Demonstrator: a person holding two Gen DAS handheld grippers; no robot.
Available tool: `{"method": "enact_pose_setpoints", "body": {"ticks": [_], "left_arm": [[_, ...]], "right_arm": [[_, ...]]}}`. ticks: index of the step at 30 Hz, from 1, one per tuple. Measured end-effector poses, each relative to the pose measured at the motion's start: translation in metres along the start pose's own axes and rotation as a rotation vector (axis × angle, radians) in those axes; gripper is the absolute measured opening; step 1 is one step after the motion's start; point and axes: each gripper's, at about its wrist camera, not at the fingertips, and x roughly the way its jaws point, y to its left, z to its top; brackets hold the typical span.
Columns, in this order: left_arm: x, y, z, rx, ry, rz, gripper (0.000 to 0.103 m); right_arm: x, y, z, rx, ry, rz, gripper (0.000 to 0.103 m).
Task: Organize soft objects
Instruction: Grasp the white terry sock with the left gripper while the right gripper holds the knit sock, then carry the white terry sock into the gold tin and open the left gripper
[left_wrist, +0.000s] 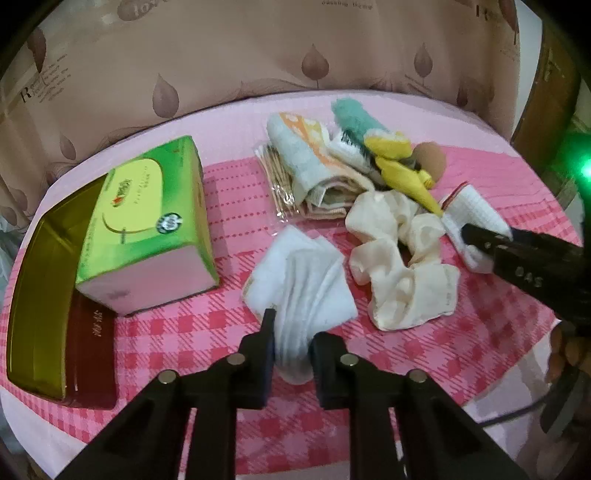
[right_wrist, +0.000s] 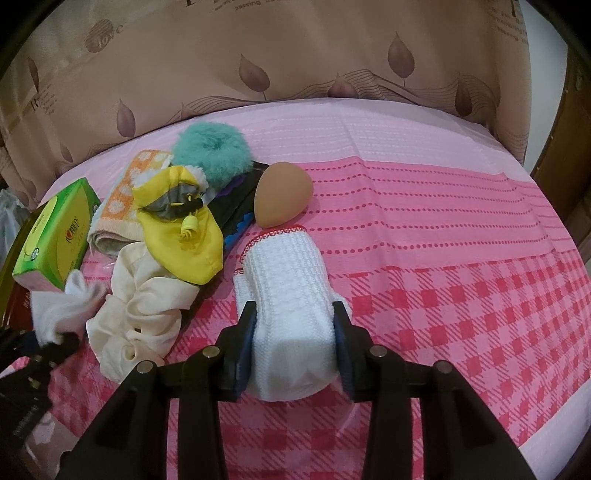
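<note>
White thin cloth (left_wrist: 299, 273) lies on the pink checked bedcover (left_wrist: 184, 332) beside the green tissue box (left_wrist: 147, 221), and the left gripper (left_wrist: 291, 354) pinches its near end tightly. To the right of the cream cloth (left_wrist: 399, 266), the right gripper (right_wrist: 295, 354) clamps the white knitted roll (right_wrist: 291, 295) between its pads.

Green tissue box (left_wrist: 147, 218), gold tin (left_wrist: 37, 295), packet of toothpicks (left_wrist: 277, 177), leaf-patterned curtain (left_wrist: 221, 55).
</note>
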Motion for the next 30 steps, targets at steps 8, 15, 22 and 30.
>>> {"method": "enact_pose_setpoints", "body": {"ticks": [8,15,22,30], "left_arm": [[-0.032,0.009,-0.003,-0.003,-0.045,-0.028,0.016],[-0.062,0.028,-0.002,-0.020,-0.104,-0.005,0.016],[-0.079,0.083,0.002,-0.097,-0.135,0.100,0.016],[-0.077,0.169,-0.008,-0.208,-0.116,0.239,0.016]], "right_arm": [[0.002,0.001,0.000,-0.014,-0.003,-0.012,0.036],[0.002,0.001,-0.001,-0.022,-0.005,-0.015,0.036],[0.002,0.002,-0.001,-0.027,-0.007,-0.018,0.036],[0.001,0.004,-0.002,-0.044,-0.016,-0.036,0.036]]}}
